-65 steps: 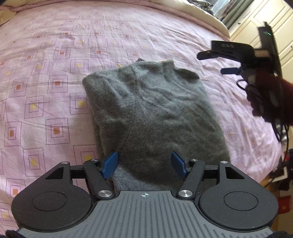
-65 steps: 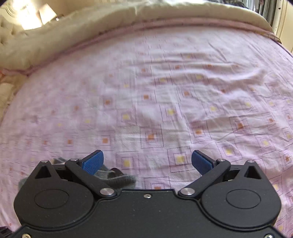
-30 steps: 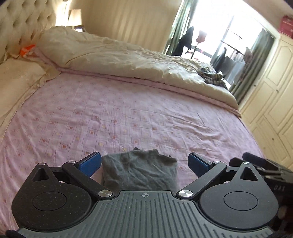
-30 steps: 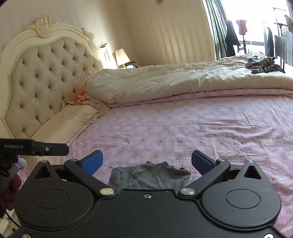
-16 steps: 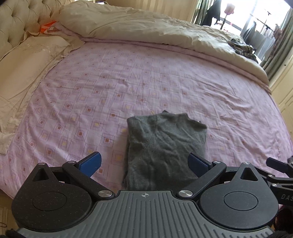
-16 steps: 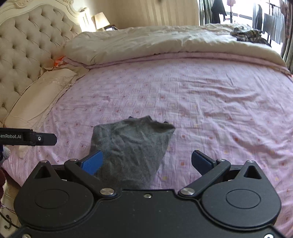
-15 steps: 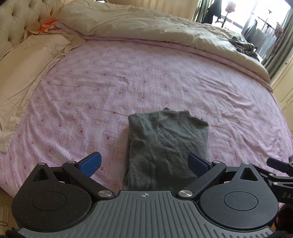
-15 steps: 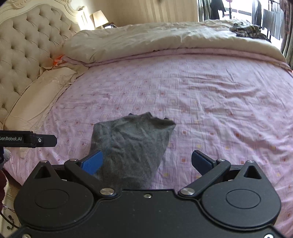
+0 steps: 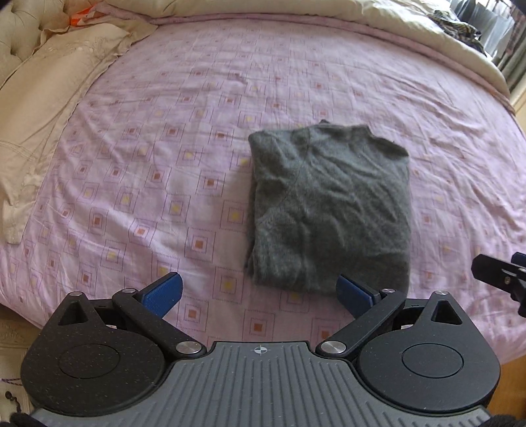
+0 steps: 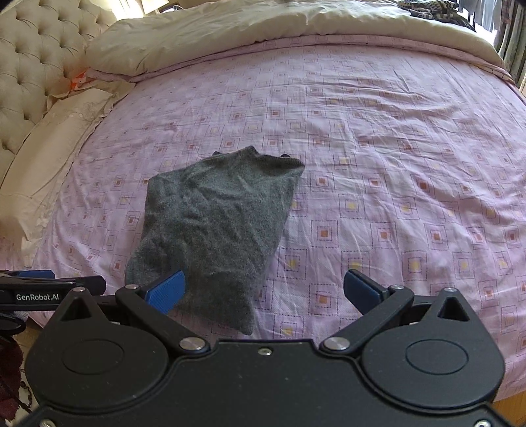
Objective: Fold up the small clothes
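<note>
A dark grey knitted sweater (image 9: 328, 210) lies folded into a rectangle on the pink patterned bedsheet (image 9: 184, 138), its neckline at the far end. My left gripper (image 9: 259, 294) hovers open just short of the sweater's near edge, nothing between its blue pads. In the right wrist view the same sweater (image 10: 217, 223) sits left of centre, and my right gripper (image 10: 264, 290) stands open above its near right corner, holding nothing. The other gripper's black body shows at the edge of each view: the right one (image 9: 499, 276) and the left one (image 10: 36, 289).
A cream duvet (image 10: 263, 29) is bunched along the far side of the bed. A pale pillow (image 9: 39, 98) and a tufted headboard (image 10: 36, 56) lie to the left. Patterned clothes (image 10: 430, 8) rest on the duvet at the far right. The bed's near edge drops off below the grippers.
Both cameras have tilted down and drawn closer to the bed, so the sweater fills more of each view. The sweater has not moved; both grippers stay open.
</note>
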